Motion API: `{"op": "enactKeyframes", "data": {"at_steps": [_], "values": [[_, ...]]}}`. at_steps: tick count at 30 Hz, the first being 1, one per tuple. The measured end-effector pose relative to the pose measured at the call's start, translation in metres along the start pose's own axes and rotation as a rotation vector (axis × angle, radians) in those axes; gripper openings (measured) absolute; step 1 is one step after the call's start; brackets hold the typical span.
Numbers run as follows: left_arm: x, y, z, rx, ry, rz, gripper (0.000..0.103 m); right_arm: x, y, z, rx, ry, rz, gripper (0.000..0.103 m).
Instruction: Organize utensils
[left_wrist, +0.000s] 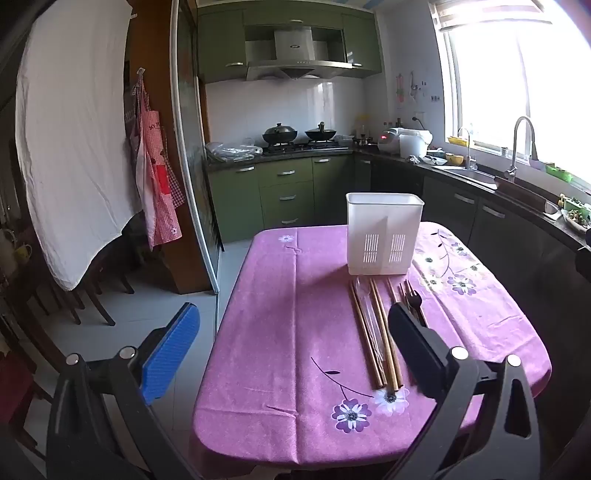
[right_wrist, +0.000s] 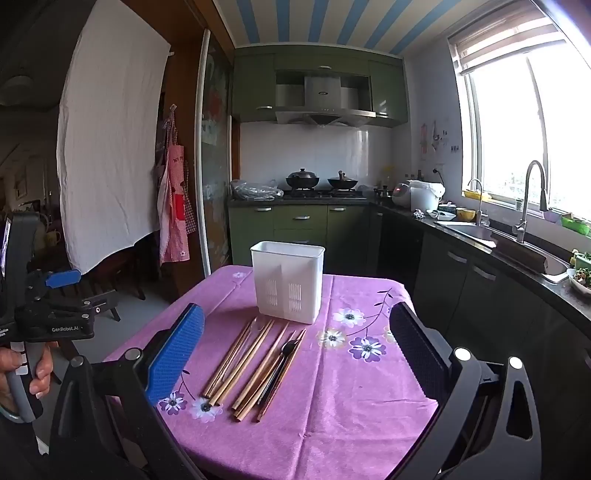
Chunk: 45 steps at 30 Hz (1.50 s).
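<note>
A white slotted utensil holder (left_wrist: 384, 236) (right_wrist: 288, 280) stands upright at the far side of the purple-clothed table (left_wrist: 288, 332) (right_wrist: 351, 387). In front of it lie several wooden chopsticks (left_wrist: 373, 332) (right_wrist: 247, 365), a clear plastic spoon (left_wrist: 364, 295), and dark utensils: a fork (left_wrist: 413, 299) and a spoon (right_wrist: 288, 347). My left gripper (left_wrist: 295, 347) hovers open near the table's front left, nothing between its fingers. My right gripper (right_wrist: 297, 352) hangs open over the near ends of the chopsticks, touching nothing. The left gripper (right_wrist: 85, 290) also shows at the left, held by a hand (right_wrist: 22, 369).
Dark-green kitchen cabinets and a countertop with a sink (right_wrist: 480, 236) run along the right and back. Two woks sit on the stove (left_wrist: 295, 144). A white sheet (left_wrist: 74, 147) and aprons (left_wrist: 159, 184) hang at left, with wooden chairs (left_wrist: 92, 295) beneath.
</note>
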<state>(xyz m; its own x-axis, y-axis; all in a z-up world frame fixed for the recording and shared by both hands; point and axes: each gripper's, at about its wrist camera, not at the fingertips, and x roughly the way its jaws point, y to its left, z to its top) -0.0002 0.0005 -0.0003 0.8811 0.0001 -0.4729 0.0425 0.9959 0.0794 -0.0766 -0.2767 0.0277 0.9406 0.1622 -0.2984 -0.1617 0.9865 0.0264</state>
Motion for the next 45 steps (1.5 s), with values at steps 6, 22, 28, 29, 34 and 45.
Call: {"op": "enactKeyframes", "data": {"at_steps": [6,22,28,29,34,45], "values": [[0.002,0.003,-0.002,0.003,0.014,0.002,0.097,-0.001,0.0,0.0,-0.007,-0.005,-0.001,0.099],[0.0,-0.003,0.0,0.018,0.007,0.001,0.097,0.003,0.001,-0.003,-0.007,0.001,0.004,0.099],[-0.003,-0.002,-0.001,0.017,0.006,-0.001,0.097,0.004,0.002,-0.004,-0.008,0.003,0.003,0.099],[-0.001,-0.003,-0.001,0.019,0.007,0.0,0.097,0.004,0.002,-0.004,-0.008,0.004,0.002,0.099],[0.0,-0.004,-0.003,0.019,0.009,-0.001,0.097,0.008,0.003,-0.004,-0.008,0.006,0.006,0.099],[0.008,-0.009,-0.011,0.024,0.018,-0.006,0.097,0.011,0.005,-0.007,-0.011,0.011,0.011,0.099]]}}
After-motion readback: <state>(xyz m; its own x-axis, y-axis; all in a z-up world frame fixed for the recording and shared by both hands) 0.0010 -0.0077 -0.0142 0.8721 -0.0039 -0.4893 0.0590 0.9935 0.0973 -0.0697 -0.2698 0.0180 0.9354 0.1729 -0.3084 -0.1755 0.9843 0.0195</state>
